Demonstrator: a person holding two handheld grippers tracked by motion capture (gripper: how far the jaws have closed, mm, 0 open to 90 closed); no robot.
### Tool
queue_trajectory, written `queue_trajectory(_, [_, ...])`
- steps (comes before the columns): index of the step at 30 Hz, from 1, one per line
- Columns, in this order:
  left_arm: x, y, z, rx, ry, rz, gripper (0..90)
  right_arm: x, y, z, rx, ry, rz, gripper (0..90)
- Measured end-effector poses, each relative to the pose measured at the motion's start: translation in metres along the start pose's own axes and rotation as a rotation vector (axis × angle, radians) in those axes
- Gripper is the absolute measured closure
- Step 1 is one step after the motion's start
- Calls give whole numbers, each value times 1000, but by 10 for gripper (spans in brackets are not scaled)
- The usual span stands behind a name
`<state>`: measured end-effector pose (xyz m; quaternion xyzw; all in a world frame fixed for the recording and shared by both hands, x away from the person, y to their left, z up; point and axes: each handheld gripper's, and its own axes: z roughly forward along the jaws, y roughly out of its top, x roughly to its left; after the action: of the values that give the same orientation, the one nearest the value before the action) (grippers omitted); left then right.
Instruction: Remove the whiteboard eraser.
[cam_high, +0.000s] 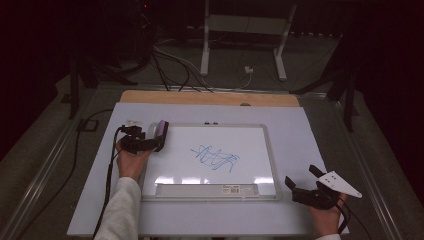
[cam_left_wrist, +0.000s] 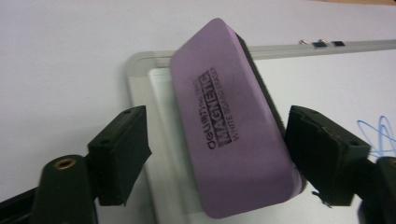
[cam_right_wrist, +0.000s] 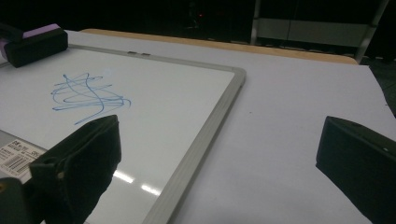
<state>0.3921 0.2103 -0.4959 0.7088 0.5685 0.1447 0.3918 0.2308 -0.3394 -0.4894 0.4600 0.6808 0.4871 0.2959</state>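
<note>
A purple magnetic whiteboard eraser (cam_left_wrist: 224, 135) lies at the top left corner of a framed whiteboard (cam_high: 270, 150). My left gripper (cam_high: 159, 136) straddles the eraser (cam_high: 161, 130): one pad (cam_left_wrist: 119, 154) stands clear of its side, while the other pad (cam_left_wrist: 322, 149) sits right by its dark felt edge. A blue marker scribble (cam_high: 216, 157) covers the middle of the board. My right gripper (cam_high: 301, 176) hovers open over the bare table right of the board, with nothing between its jaws. From the right gripper view the scribble (cam_right_wrist: 86, 95) and eraser (cam_right_wrist: 37, 42) lie far left.
The board rests on a pale table sheet (cam_high: 310, 130) with a wooden strip (cam_high: 210, 97) along its far edge. A labelled tray (cam_high: 200, 190) runs along the board's near side. Cables (cam_high: 170, 70) and a white table frame (cam_high: 240, 35) stand on the floor beyond.
</note>
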Motion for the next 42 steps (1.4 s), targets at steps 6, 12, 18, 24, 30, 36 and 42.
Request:
queue_trajectory(6, [0, -2, 4, 39, -20, 6, 399, -1, 0, -1, -1, 1, 3, 2])
queue_trajectory(12, [2, -2, 5, 50, -25, 2, 406, 0, 0, 0, -1, 3, -1, 3])
queue_trajectory(18, [2, -4, 8, 70, -15, 7, 404, 0, 0, 0, 1, 5, -1, 3])
queue_trajectory(24, [1, -4, 8, 66, -4, 9, 417, -1, 0, 0, -1, 4, -1, 3])
queue_trajectory(30, [2, -2, 3, 50, -6, 13, 417, 0, 0, 0, -2, 3, -2, 2])
queue_trajectory(36, [0, -1, -1, 39, -11, 25, 417, 0, 0, 0, -2, 5, -4, 2])
queue_trajectory(42, [-3, -1, -5, 28, -11, 41, 417, 0, 0, 0, -1, 4, -4, 2])
